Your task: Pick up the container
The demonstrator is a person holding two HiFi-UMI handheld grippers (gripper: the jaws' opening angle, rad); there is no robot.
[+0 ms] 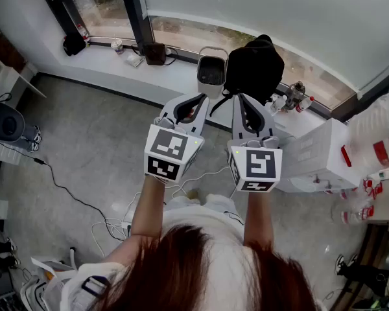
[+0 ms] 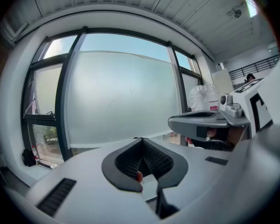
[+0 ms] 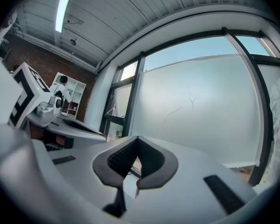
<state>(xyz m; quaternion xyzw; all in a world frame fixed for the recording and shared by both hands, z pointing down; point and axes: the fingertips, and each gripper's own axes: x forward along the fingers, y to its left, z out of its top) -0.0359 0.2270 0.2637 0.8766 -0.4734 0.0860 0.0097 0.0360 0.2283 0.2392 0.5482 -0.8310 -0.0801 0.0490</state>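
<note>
Both grippers are held up side by side at chest height, level, aimed at the frosted window (image 1: 266,11). My left gripper (image 1: 196,98) is shut with nothing between its jaws, as its own view (image 2: 142,140) shows. My right gripper (image 1: 240,98) is also shut and empty, its ribbed pads (image 3: 123,157) meeting at the tips (image 3: 137,139). Clear plastic containers with red labels (image 1: 378,142) stand stacked at the far right, well away from both grippers; they also show in the left gripper view (image 2: 203,96). Neither gripper touches anything.
A white box (image 1: 321,155) sits right of my right gripper. By the window sill stand a grey bin (image 1: 211,71) and a black chair back (image 1: 254,67). Bottles (image 1: 292,97) sit on the sill. Cables (image 1: 110,222) trail over the grey floor below.
</note>
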